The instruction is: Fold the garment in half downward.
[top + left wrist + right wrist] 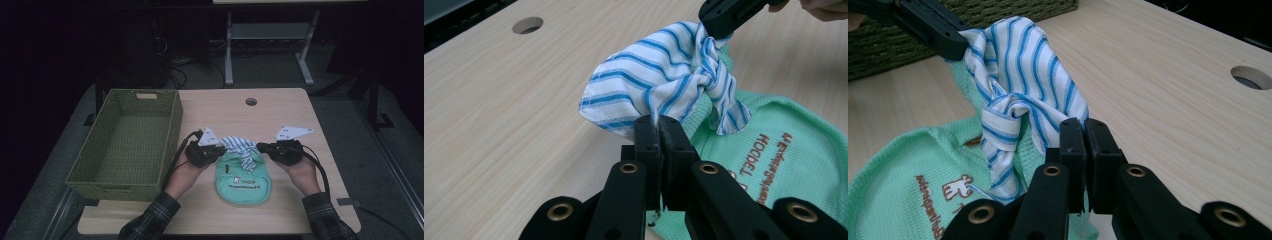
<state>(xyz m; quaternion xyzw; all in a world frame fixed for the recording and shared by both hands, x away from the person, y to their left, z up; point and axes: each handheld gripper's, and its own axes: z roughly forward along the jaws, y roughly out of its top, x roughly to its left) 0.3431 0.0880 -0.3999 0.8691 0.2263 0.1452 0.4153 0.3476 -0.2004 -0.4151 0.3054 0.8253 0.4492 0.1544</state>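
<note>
High view: a green garment [243, 184] with a blue-and-white striped hood [241, 148] is seen lying flat on the light wooden table [280, 112], at about 6 o'clock from the round cable hole [251, 101]. The left gripper [223, 148] is held at 9 o'clock of the hood, the right gripper [260, 147] at 3 o'clock; both sets of jaws are brought in against the striped cloth. A green woven basket [170, 130] is set at 9 o'clock on the table, beside the left hand [192, 165]. The right hand [300, 167] is seen at 3 o'clock of the garment. Plaid sleeves are noted at the bottom edge.

Left gripper view: the jaws are pressed together, with the lower edge of the striped hood [649, 75] pinched between their tips. The right gripper [719, 30] is seen at 1 o'clock, clamped on the far side of the same cloth. Green fabric with printed lettering [774, 155] is spread at 4 o'clock.

Right gripper view: the jaws are closed on an edge of the striped hood [1018, 75]. The left gripper [955, 42] is seen at 10 o'clock, clamped on the opposite edge. The hood is lifted between the two grips; the green body [908, 175] is seen at 8 o'clock, the basket [998, 12] at 11 o'clock.
</note>
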